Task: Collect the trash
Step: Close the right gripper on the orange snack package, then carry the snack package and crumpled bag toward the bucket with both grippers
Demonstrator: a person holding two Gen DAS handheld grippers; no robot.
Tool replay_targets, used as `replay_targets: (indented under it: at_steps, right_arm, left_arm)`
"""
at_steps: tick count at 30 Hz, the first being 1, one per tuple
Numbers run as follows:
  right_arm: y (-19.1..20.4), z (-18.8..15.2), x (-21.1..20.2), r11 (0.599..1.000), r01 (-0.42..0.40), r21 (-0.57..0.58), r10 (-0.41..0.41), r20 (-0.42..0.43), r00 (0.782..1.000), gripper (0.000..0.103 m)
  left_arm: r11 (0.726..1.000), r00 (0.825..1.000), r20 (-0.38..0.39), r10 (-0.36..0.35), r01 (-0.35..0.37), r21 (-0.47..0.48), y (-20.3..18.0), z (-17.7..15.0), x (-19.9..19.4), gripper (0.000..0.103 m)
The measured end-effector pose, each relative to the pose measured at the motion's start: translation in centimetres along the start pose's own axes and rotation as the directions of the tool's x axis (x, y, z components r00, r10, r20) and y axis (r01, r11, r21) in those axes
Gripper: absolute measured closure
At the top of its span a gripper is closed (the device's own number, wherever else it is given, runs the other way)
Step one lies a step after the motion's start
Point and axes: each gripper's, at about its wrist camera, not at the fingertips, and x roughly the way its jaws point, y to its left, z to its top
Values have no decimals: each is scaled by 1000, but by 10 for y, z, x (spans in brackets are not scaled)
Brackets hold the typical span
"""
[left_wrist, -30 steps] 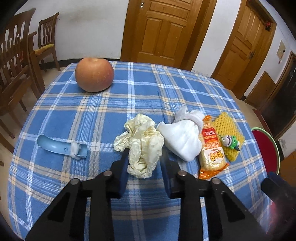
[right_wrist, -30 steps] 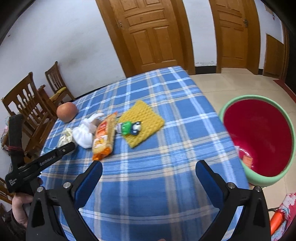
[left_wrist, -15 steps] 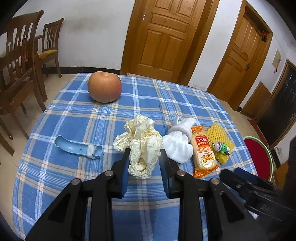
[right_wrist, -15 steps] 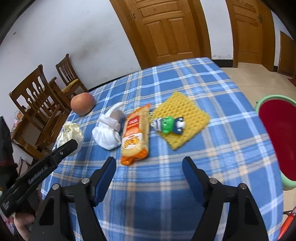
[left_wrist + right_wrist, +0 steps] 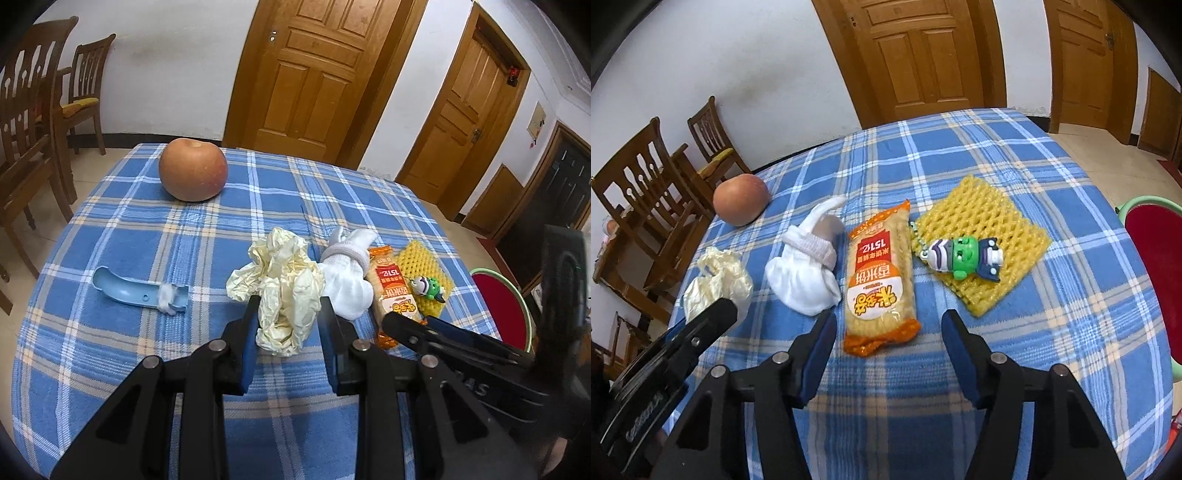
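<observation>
Your left gripper (image 5: 286, 325) is clamped on the crumpled cream paper wad (image 5: 284, 291), both pads pressing into its sides, so that piece of trash is already in hand. Your right gripper (image 5: 886, 332) stands about half open with its jaws closing; the near end of the orange snack packet (image 5: 881, 280) sits in the gap, but the pads do not touch it.

Take the snack packet as your landmark. It lies flat on the blue plaid tablecloth (image 5: 1015, 147), directly ahead of your right gripper, its long axis running straight away from the jaws and leaning slightly right at the far end. That means the jaws close across its narrow width, which looks like the right line. Your right hand is clearly the nearer one; your left is already occupied.

Just left of the packet lies the white bundled sock (image 5: 805, 277), nearly touching it. Just right lies the yellow foam net (image 5: 990, 221) with a green toy keychain (image 5: 964, 254) on it. Far left and beyond sits the apple (image 5: 740, 199). Well right, off the table, is the red bin (image 5: 1156, 266).

The packet's red label reads "151亿" upside down, with large Chinese characters below that are hard to read for sure.
</observation>
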Motion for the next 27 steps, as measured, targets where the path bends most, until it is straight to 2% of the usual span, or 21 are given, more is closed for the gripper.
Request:
replay_targets:
  at_steps: [5, 11, 27]
  right_arm:
    - [7, 2, 8, 1000, 18, -18, -18, 2, 1000, 59]
    - [7, 1, 7, 1000, 17, -21, -17, 18, 1000, 62]
    - [6, -13, -48, 996, -72, -43, 76, 105, 992, 63]
  left_arm:
    - [999, 999, -14, -40, 40, -9, 3, 0, 4, 73]
    - [998, 997, -32, -64, 63, -13, 3, -1, 11, 73]
    - [999, 1000, 15, -13, 12, 36, -22, -8, -21, 73]
